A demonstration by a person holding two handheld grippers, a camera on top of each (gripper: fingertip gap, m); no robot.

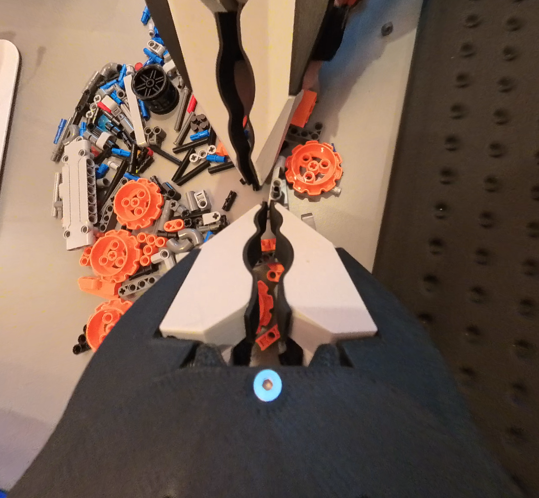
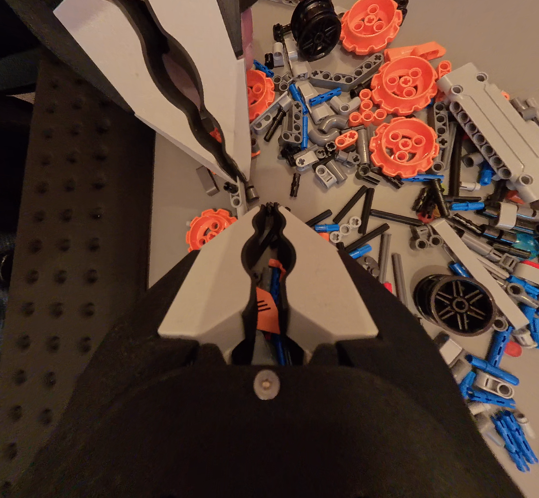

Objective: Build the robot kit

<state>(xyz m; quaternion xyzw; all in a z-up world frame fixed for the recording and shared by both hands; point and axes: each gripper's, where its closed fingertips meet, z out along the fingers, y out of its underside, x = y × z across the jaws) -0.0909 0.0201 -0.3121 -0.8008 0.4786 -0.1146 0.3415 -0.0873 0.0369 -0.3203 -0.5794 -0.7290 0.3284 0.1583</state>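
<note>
The left gripper (image 1: 264, 207) has its two pale fingers drawn together until the dark pads meet at the tips, and nothing can be seen pinched between them. Facing it tip to tip, close but apart, is the right gripper (image 2: 271, 207), its fingers likewise pressed together at the points; a thin dark sliver shows at the very tip, too small to make out as a held piece or merely the pad edges. Both tips hover low over a pale grey table (image 1: 350, 236) near its edge, where a dark dimpled mat (image 1: 466, 221) runs alongside. Just below the meeting tips lies a small light grey connector (image 1: 277, 189), and beside it an orange toothed wheel (image 1: 313, 167) sits on its own, near the table edge. On the other side of the grippers spreads a loose heap of building-toy parts: more orange toothed wheels (image 2: 404, 145), black axles (image 2: 366, 205), blue pins (image 2: 325, 96), grey beams, and a bent dark grey tube (image 2: 328, 129). A long light grey panel (image 2: 490, 131) lies at the far edge of the heap, and two black spoked wheel hubs (image 2: 459, 307) rest at opposite ends of it.
</note>
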